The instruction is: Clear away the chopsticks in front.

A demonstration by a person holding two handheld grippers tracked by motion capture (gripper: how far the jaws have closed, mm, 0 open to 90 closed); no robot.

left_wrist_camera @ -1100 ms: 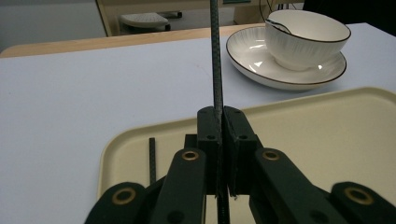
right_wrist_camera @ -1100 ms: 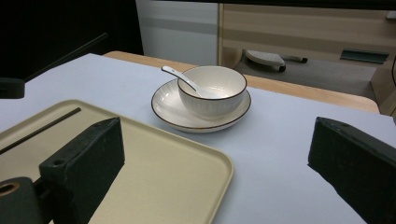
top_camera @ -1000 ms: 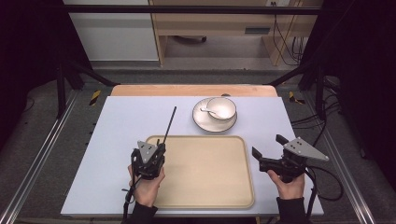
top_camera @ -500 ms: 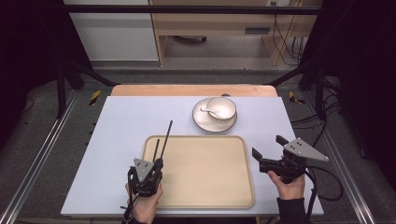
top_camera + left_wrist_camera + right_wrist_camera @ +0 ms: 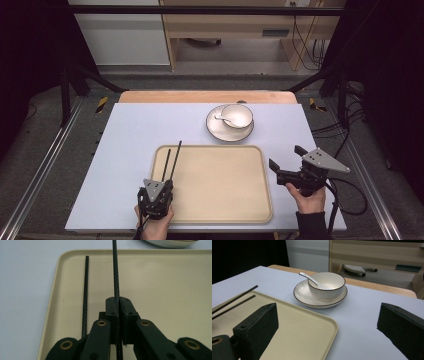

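Here the left gripper (image 5: 117, 322) clamps one chopstick (image 5: 115, 272) over the tray (image 5: 175, 302).

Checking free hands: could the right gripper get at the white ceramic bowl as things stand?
Probably yes: the right gripper stands open and empty, with bare table between it and the white ceramic bowl.

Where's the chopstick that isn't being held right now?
High view: the loose chopstick lies along the tray's left edge, beside the one clamped in the left gripper.
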